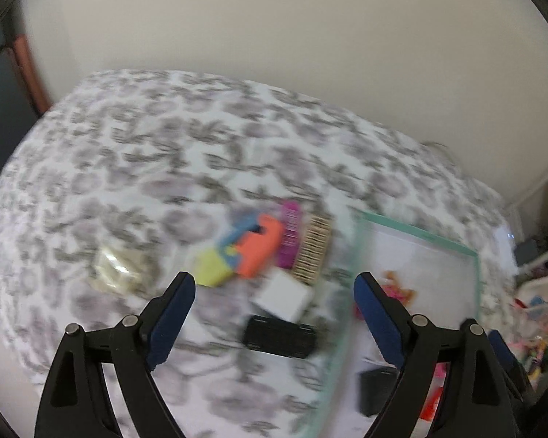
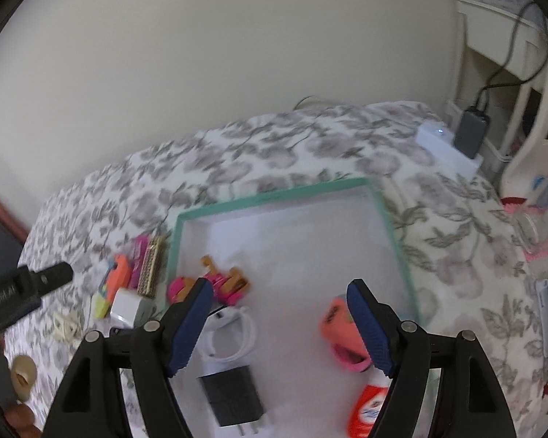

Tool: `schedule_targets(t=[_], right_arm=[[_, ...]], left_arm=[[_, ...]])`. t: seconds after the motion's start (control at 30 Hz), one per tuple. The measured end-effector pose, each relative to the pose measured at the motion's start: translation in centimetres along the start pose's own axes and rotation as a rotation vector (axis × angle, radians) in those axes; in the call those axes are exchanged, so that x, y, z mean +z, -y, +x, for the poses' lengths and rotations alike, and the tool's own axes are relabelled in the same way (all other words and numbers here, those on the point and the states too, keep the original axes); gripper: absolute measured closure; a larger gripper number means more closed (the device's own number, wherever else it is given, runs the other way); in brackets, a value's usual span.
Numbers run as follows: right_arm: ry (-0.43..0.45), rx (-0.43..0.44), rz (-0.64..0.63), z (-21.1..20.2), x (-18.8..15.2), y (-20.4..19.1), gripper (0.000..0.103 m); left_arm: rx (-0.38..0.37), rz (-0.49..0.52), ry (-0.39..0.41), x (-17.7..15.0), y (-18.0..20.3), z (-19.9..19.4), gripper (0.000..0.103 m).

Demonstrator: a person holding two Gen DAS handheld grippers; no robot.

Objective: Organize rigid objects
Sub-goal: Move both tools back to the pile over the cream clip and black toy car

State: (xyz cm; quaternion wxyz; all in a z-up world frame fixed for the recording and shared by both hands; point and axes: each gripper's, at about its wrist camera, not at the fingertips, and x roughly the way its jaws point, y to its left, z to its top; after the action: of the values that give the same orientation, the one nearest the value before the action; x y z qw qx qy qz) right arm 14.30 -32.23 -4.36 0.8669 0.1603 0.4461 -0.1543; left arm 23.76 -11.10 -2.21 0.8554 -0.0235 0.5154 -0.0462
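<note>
- Overhead, the left gripper [image 1: 274,297] hangs with jaws spread wide and nothing between them, above a small white block [image 1: 285,295] and a flat black rectangular piece [image 1: 280,336] on the grey floral bedcover [image 1: 135,153].
- Likewise the right gripper [image 2: 279,294] stands wide and empty over the shallow white tray with a mint-green rim [image 2: 274,193].
- Inside that tray lie a black plug adapter [image 2: 232,396] and a coiled white cable [image 2: 237,332].

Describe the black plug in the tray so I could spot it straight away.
Find the shallow white tray with the green rim lying on the flowery bedspread. Near its front edge sits a black plug, just below a coiled white cable. It is the only black, boxy thing in the tray, with two metal prongs.
</note>
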Motion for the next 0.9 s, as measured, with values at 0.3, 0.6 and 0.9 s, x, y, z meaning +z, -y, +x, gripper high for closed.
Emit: schedule_targets(t=[0.3, 0.6, 0.9], right_arm=[[-0.020, 0.050, -0.079, 0.9, -1.8, -4.3, 0.000], [-0.014, 0.070, -0.100, 1.3, -2.1, -6.1, 0.000], [-0.017, 0.123, -0.204, 1.6, -2.8, -10.9, 0.000]], left_arm=[[0.194, -0.008, -0.009, 0.4, -5.4, 0.6, 0.014], [0.264, -0.111, -0.035, 0.5, -11.2, 1.0, 0.014], [0.253, -0.236, -0.064, 0.9, -16.5, 1.5, 0.014]])
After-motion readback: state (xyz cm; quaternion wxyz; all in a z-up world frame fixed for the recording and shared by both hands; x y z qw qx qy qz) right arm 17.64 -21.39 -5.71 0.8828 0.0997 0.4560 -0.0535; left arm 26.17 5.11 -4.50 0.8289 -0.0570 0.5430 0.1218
